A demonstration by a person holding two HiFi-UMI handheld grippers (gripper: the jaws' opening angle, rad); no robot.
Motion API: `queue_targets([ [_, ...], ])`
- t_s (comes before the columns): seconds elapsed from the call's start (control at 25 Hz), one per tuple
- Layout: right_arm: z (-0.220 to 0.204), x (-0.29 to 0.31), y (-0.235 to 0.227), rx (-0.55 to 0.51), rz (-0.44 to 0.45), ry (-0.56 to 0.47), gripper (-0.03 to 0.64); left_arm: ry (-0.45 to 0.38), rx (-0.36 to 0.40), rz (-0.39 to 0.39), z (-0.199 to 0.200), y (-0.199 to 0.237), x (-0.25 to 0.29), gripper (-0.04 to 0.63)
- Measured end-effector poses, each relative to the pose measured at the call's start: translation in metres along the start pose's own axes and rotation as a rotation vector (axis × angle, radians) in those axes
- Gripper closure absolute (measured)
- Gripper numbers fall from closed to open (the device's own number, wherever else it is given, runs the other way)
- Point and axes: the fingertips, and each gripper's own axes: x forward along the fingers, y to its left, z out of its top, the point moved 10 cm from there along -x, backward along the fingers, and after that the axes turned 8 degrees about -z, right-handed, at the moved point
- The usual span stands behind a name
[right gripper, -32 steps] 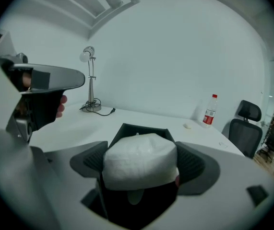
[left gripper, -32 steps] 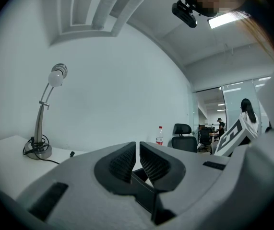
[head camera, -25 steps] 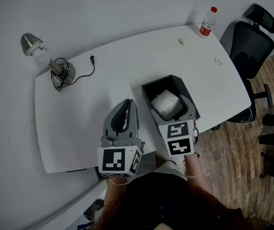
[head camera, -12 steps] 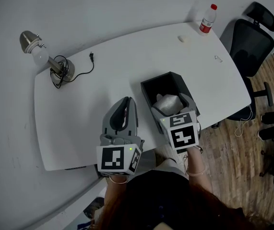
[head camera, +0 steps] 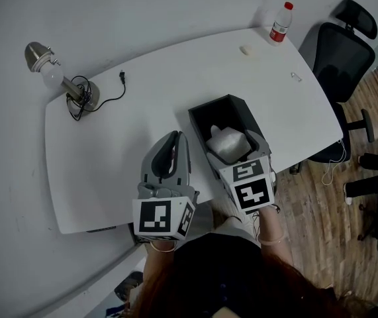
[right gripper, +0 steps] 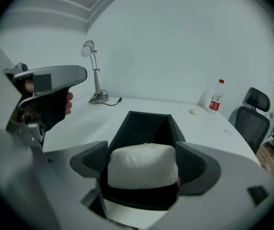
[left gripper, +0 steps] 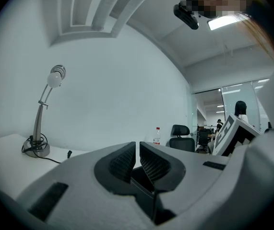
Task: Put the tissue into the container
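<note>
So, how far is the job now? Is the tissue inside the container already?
Done: the tissue is picked up, clamped in the right hand-held gripper. In hand: it hangs at the near rim of the open black container. To do: lower it in and open the jaws. The left hand-held gripper is shut and empty.

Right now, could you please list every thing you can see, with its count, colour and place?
table: 1, white, under everything else
lamp: 1, silver, table's far left corner
cord: 1, black, runs from the lamp's base, plug lying loose
bottle: 1, clear with red cap, table's far right corner
lump: 1, white, small, left of the bottle, apart from it
container: 1, black, open, at the table's near edge
tissue: 1, white, over the container's near end
chair: 1, black, right of the table
left gripper: 1, grey, shut, empty, left of the container
right gripper: 1, grey, shut on the tissue
</note>
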Motion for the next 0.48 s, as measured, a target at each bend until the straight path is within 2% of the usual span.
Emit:
queue_targets([
  [0.24, -0.009, -0.014, -0.001, -0.003, 0.014, -0.022, 0.199, -0.006, 0.003, -0.007, 0.002, -0.015, -0.005, 0.551],
  [0.48, -0.013, -0.033, -0.005, -0.006, 0.014, -0.091, 0.199, -0.012, 0.012, -0.002, 0.004, -0.034, -0.012, 0.551],
])
